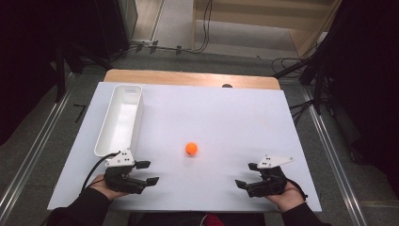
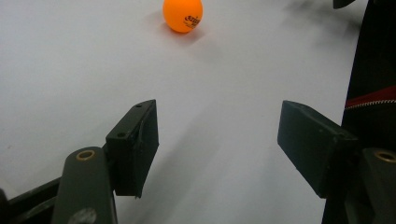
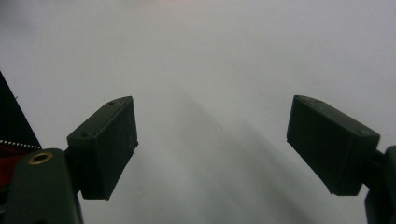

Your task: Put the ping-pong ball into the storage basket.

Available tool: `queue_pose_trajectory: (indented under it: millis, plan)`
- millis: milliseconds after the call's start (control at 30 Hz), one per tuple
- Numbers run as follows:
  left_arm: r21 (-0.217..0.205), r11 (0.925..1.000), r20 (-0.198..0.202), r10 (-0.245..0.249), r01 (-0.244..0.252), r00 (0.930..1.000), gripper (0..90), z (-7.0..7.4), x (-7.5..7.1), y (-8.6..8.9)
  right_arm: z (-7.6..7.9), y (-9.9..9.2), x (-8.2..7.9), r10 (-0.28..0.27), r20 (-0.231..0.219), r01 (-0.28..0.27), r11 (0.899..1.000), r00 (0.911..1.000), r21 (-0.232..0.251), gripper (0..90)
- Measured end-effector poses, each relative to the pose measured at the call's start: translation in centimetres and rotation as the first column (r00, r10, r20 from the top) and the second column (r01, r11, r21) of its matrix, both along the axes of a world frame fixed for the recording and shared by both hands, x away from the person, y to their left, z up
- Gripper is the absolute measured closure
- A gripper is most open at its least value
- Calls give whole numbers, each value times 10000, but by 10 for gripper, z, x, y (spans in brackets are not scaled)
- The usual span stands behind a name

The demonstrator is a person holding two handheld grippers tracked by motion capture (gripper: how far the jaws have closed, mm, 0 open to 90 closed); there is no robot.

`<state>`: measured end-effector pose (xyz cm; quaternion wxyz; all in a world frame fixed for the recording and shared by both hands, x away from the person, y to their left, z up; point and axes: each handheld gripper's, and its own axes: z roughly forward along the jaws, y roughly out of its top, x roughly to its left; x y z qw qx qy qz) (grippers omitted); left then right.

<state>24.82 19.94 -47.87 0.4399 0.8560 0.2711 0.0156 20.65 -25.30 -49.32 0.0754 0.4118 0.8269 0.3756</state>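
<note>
Orange ball alone at mid-table, both grippers spread wide

Orange ball (image 1: 191, 149) sits on the white table (image 1: 226, 117), roughly at its centre and a little toward the person's side. A long white tray (image 1: 119, 120) lies along the table's left edge, well apart from the ball. The left gripper (image 1: 147, 172) rests near the front-left corner, just below the tray's near end, its jaws spread wide with nothing between them. In the left gripper view the ball (image 2: 182, 15) lies ahead of the jaws, printed lettering visible on its side. The right gripper (image 1: 247, 175) rests near the front-right corner, jaws likewise wide apart and empty, bare tabletop between them in its own view.
</note>
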Motion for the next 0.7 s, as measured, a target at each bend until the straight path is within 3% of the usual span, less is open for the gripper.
queue_pose_trajectory:
  millis: [233,333,467,700]
  plan:
    - [-123,9999,-25,-62,61,10000,297,0,-2,-3,0,1,2,-64,-33,64,10000,10000,-15,150]
    - [16,9999,124,-136,136,9998,296,2,-3,-4,0,2,2,-60,-35,60,10000,10000,1,150]
    - [-79,10000,373,19,-16,9993,296,5,-4,-8,0,2,2,7,-14,-7,10000,10000,-41,150]
    - [-409,9986,214,343,-334,9992,295,11,-1,-14,-1,1,1,32,-29,-32,10000,10000,-10,150]
